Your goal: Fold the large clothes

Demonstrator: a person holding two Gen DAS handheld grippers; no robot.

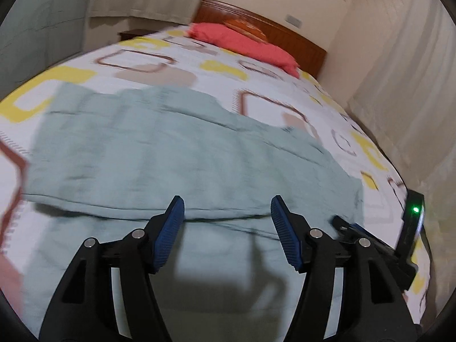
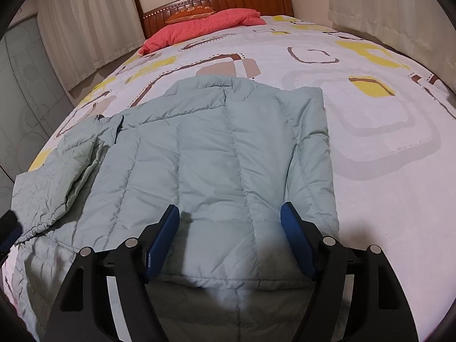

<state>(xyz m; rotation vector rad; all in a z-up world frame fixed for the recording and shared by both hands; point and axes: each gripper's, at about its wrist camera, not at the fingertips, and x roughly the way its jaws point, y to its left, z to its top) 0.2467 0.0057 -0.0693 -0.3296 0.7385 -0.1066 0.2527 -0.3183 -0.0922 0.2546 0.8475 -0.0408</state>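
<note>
Near the hem, both grippers, left gripper point(image 1: 227, 208) and right gripper point(image 2: 230, 216), hover released; pinch the puffer jacket point(image 2: 216, 154) evenly (2 corners).

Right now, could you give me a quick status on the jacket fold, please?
Left gripper open, right gripper open, both empty. Green jacket flat on bed, one sleeve unfolded. Nothing obstructing.

The left gripper point(image 1: 227, 203) has two black plastic arms with triangular cut-outs, round silver screws at the joints, and fingers point(image 1: 168, 233) faced with ribbed blue pads. The right gripper point(image 2: 230, 212) is built the same way, in black with silver screw heads and smooth-looking blue fingers point(image 2: 161, 240). In the left wrist view a black housing with a small green light point(image 1: 415, 209) shows on the other gripper's body.
</note>
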